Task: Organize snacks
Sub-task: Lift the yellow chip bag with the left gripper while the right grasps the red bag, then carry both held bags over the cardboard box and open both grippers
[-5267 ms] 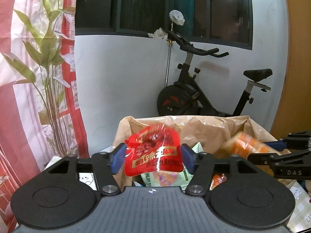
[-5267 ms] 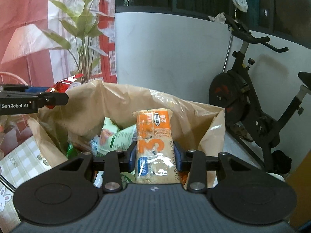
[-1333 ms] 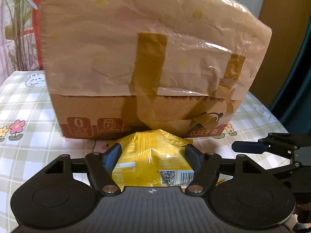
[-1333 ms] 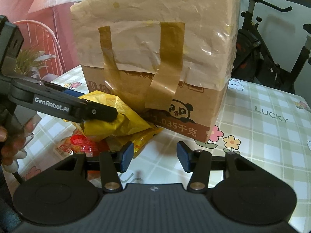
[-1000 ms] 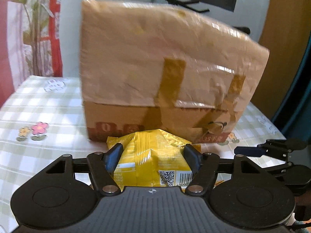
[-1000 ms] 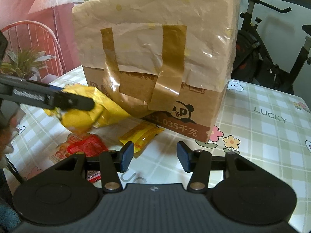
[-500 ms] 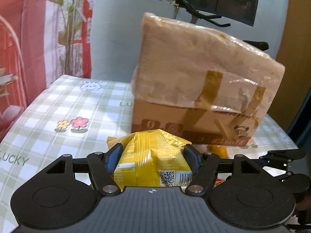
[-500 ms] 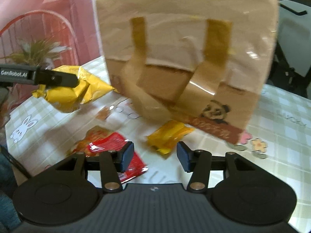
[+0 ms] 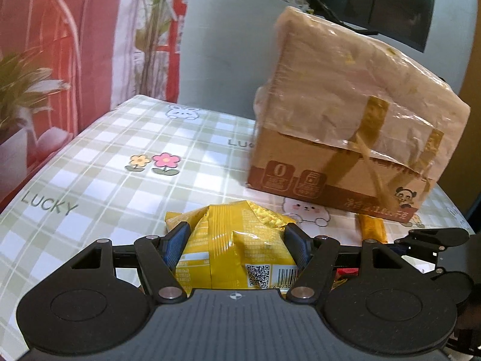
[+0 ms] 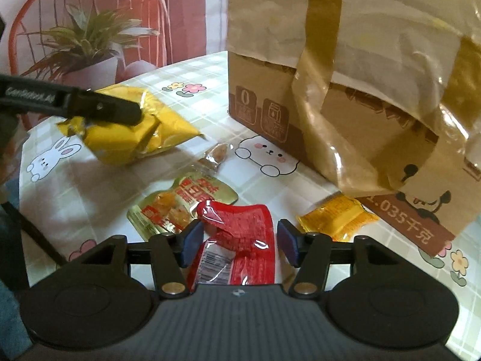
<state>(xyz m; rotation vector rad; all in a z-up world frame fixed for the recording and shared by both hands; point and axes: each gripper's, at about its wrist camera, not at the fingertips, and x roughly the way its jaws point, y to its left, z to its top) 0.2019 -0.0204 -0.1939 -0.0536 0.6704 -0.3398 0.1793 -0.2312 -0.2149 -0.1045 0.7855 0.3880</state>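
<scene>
My left gripper [image 9: 236, 242] is shut on a yellow snack bag [image 9: 237, 246] and holds it above the checked tablecloth, left of the cardboard box lined with a brown bag [image 9: 351, 126]. The bag and the left gripper's finger also show in the right wrist view [image 10: 135, 126]. My right gripper [image 10: 239, 242] is open, its fingers on either side of a red snack packet [image 10: 240, 240] that lies on the table. A gold and red packet [image 10: 180, 201], a small clear-wrapped snack [image 10: 216, 155] and an orange packet [image 10: 336, 218] lie nearby.
The box [image 10: 360, 96] stands close to the right of the packets. The table [image 9: 99, 180] has a checked cloth with flowers and rabbits. A red wire chair and a potted plant [image 10: 87, 45] stand beyond the left edge.
My left gripper has carried the yellow bag left and away from the box. My right gripper has dropped low over the red packet, which now lies between its open fingers.
</scene>
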